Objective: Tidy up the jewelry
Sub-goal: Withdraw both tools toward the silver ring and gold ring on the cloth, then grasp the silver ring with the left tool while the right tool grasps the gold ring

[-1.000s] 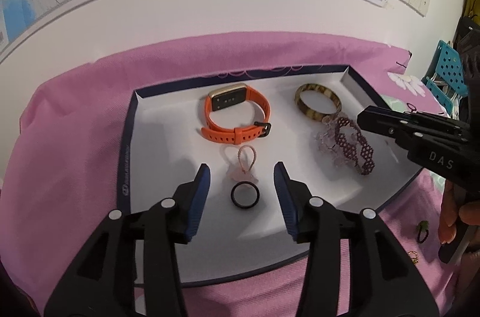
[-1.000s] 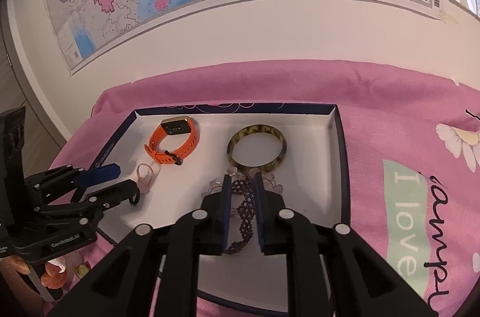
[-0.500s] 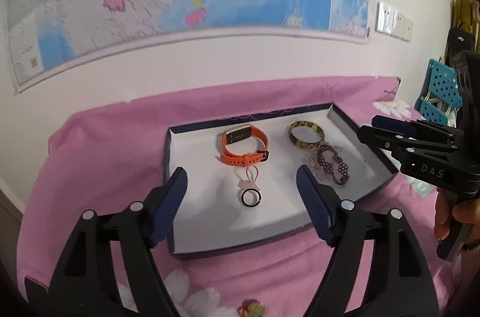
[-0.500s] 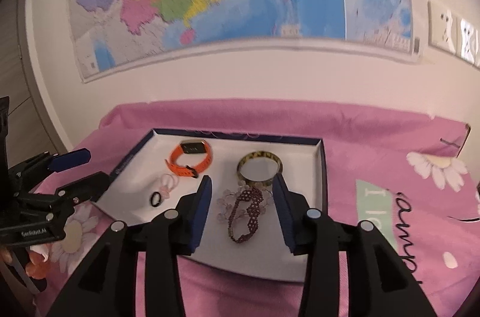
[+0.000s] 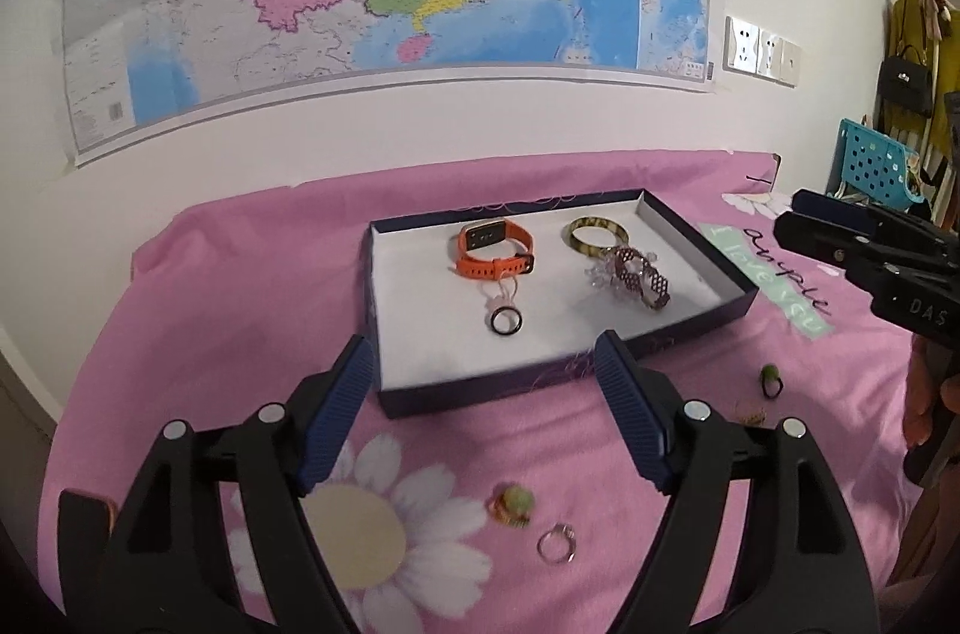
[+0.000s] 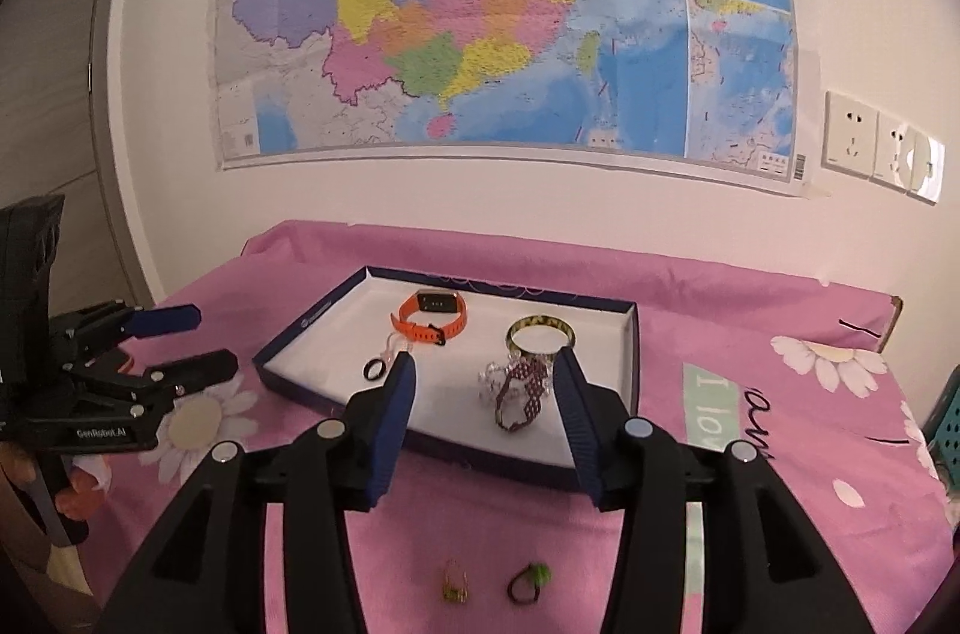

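Left wrist view, tray (image 5: pixel 384 334) – orange watch (image 5: pixel 493 250), bangle (image 5: pixel 597 236), black ring (image 5: pixel 505 321), both jaws apart, empty.

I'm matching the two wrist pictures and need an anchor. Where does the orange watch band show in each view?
Left wrist view: the orange watch band lies at the back of the box, left of the tortoiseshell bangle, above centre.
Right wrist view: it lies at the back of the box, left of centre, beyond the right claw.
Shared landmark: the black ring lying nearer than the band.

Black gripper frames, ribbed blue fingers (image 5: pixel 336 418), silver screws
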Demonstrator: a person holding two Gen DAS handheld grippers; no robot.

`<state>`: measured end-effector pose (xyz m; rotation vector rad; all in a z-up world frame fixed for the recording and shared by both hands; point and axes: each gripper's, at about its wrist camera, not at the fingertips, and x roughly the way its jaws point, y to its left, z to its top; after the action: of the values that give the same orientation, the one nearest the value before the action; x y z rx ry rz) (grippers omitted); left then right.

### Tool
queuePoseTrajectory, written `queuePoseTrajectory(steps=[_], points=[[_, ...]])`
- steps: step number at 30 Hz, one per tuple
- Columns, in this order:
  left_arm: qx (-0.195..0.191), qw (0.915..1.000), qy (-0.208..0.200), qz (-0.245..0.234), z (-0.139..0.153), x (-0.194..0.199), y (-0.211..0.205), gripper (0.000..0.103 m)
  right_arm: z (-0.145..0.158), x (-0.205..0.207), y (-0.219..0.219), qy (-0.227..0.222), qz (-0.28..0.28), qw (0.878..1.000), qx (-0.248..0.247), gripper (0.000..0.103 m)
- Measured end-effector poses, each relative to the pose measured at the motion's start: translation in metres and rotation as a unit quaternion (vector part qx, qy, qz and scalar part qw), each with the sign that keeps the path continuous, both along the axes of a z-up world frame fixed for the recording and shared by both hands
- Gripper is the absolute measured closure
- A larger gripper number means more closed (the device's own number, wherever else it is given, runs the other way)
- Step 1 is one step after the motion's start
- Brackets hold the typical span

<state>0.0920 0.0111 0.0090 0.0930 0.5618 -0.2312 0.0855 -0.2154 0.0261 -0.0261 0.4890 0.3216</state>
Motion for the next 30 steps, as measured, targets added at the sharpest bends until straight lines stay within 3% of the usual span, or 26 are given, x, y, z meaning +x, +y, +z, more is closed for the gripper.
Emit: queuePoseTrajectory(steps=[8,17,30], points=[[0.012,0.9999,0.001,-0.007,-0.012,-0.026,0.000,0.028,-0.017,-0.023,0.005,0.020,0.013,1.000,-0.014,0.058],[0.017,0.9989,0.032,-0.029,-0.034,-0.045,-0.006,0.028,-0.041,-0.031,0.007,0.064,0.019,0.997,-0.022,0.058],[0.022,0.9954,0.082,-0.043,-0.054,-0.039,-0.018,0.041,-0.065,-0.032,0.011,0.110,0.024,0.993,-0.025,0.064]])
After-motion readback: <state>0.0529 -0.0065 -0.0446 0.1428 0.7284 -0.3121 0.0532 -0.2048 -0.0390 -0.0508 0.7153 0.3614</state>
